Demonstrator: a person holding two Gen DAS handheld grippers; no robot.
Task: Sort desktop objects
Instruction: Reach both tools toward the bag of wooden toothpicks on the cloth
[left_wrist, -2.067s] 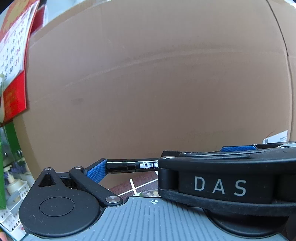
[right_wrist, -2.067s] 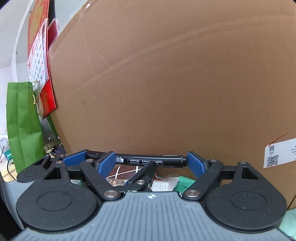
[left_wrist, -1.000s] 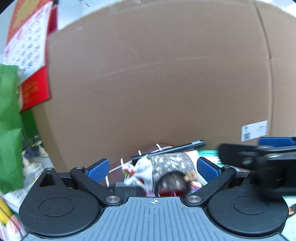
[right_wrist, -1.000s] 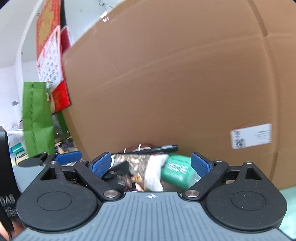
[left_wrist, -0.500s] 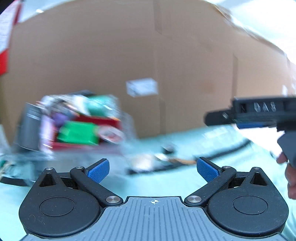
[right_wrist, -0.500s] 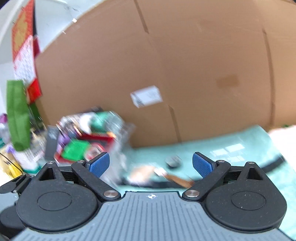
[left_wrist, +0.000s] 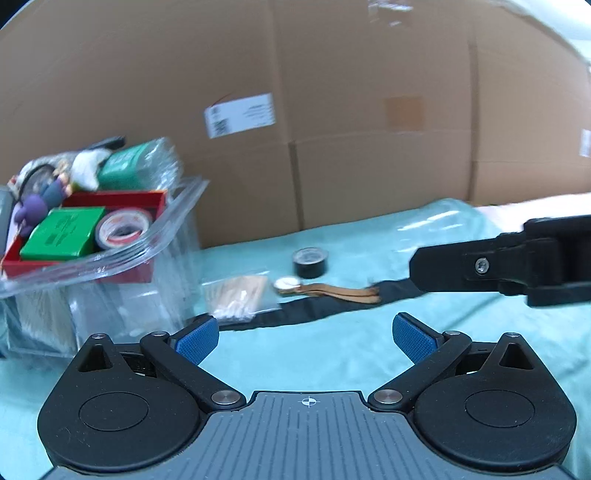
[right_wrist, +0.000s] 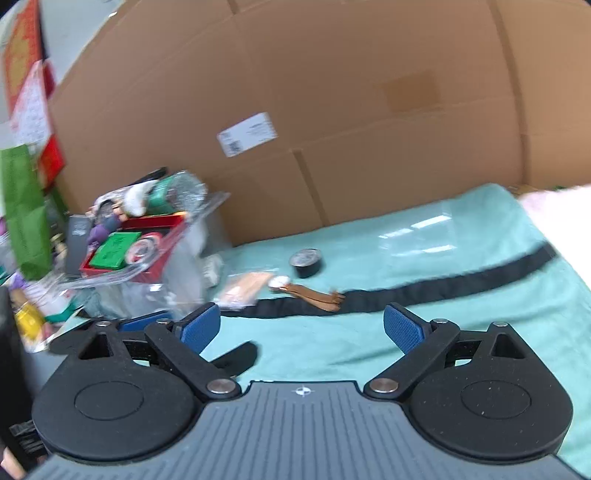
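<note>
Both grippers, left (left_wrist: 303, 338) and right (right_wrist: 301, 326), wide open and empty; watch (left_wrist: 325, 288) lies on cloth (left_wrist: 332, 354) at 12 o'clock ahead, strap running crosswise, 2 grippers about equally near.

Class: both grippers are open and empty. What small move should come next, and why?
Probably ease the left gripper forward toward the watch. It lies loose on the green cloth by the black tape roll, outside the clear bin, nearly straight ahead.

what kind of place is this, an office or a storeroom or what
Probably a makeshift work desk in a storage or office corner: big cardboard boxes behind a table under a teal cloth, a clear bin crammed with odds and ends, a wall calendar.
</note>
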